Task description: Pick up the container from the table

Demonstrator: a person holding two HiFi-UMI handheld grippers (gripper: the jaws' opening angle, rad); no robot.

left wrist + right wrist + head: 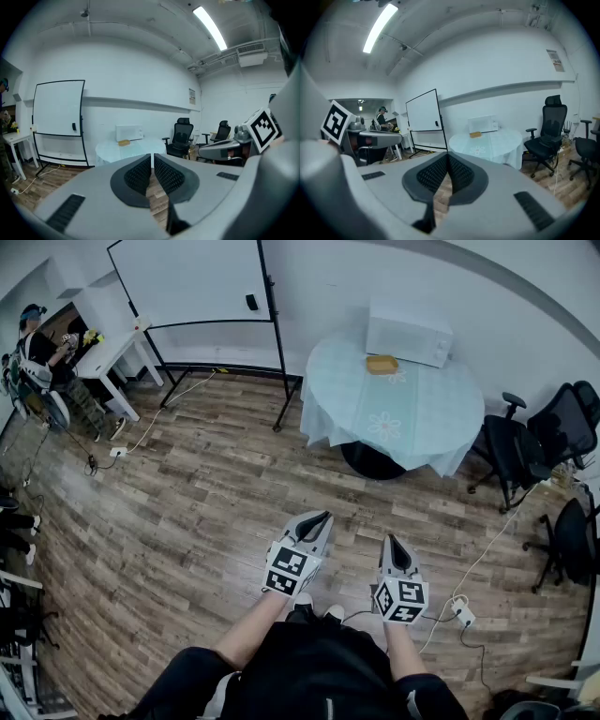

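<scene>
A small yellow-orange container (382,364) sits on the round table (422,418) with a pale cloth, in front of a white microwave (409,334). It also shows far off in the left gripper view as the container (123,142) and in the right gripper view as the container (475,134). My left gripper (323,517) and right gripper (391,542) are held side by side over the wooden floor, well short of the table, both shut with nothing between their jaws. In their own views the left gripper (153,159) and right gripper (448,158) point toward the table.
A whiteboard on a stand (192,282) is left of the table. Black office chairs (548,432) stand at the right. A white desk (108,352) with a person (33,362) beside it is at the far left. Cables and a power strip (462,613) lie on the floor.
</scene>
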